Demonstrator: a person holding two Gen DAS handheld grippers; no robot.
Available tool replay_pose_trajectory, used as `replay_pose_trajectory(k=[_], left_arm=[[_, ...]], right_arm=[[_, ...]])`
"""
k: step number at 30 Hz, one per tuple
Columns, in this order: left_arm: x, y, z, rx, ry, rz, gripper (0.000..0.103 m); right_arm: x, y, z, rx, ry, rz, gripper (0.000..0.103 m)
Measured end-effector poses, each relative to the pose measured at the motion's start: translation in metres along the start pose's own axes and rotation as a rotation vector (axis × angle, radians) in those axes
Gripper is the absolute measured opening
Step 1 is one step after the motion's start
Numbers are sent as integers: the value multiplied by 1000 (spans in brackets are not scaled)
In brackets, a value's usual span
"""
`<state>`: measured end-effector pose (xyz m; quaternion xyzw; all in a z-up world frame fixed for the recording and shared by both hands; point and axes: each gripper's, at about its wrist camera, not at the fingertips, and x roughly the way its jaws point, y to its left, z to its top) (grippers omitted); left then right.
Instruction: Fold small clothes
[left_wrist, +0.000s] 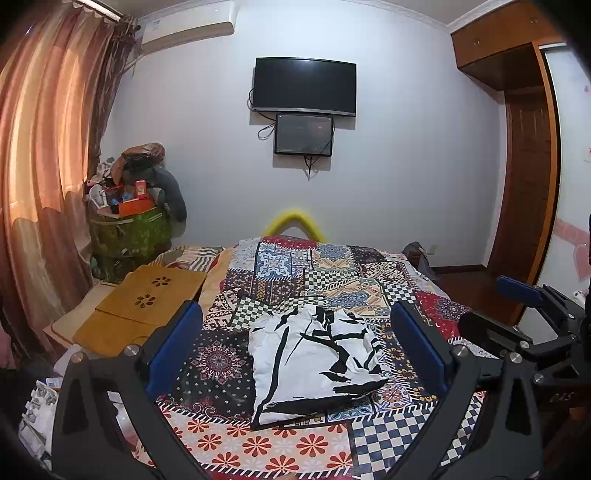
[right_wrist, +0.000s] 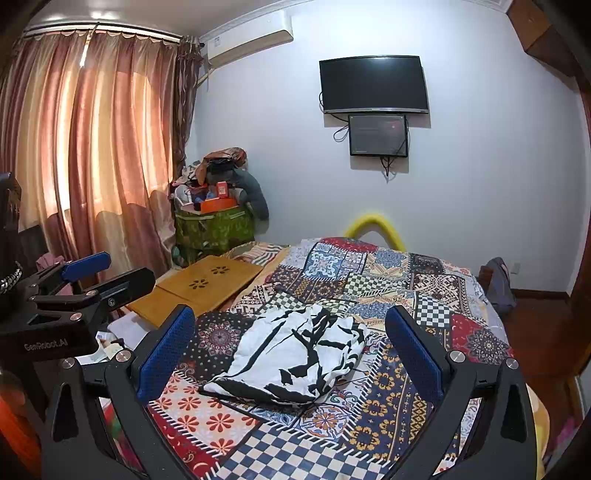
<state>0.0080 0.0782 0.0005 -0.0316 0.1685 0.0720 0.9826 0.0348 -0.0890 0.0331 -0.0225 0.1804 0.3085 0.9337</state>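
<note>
A small white garment with black streaks (left_wrist: 314, 360) lies folded in a rough rectangle on the patchwork bedspread (left_wrist: 280, 443). My left gripper (left_wrist: 295, 343) hovers above and in front of it, open, blue pads wide apart and holding nothing. In the right wrist view the same garment (right_wrist: 291, 363) lies between the open fingers of my right gripper (right_wrist: 290, 350), which also holds nothing and stays clear of the cloth. The right gripper (left_wrist: 532, 314) shows at the right edge of the left view, and the left gripper (right_wrist: 92, 277) at the left edge of the right view.
A wooden lap desk (left_wrist: 147, 306) lies on the bed's left side. A green bin piled with clutter (left_wrist: 129, 221) stands in the corner by the curtains (left_wrist: 40, 166). A television (left_wrist: 304, 86) hangs on the far wall; a wardrobe (left_wrist: 524, 166) stands at right.
</note>
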Motion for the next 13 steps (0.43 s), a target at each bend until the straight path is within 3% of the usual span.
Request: replay_pose_trajectory(k=[13], left_arm=[[-2,2,1,4,5,-21,103]], right_arm=[[-1,-1,2,11,-3,-7,102]])
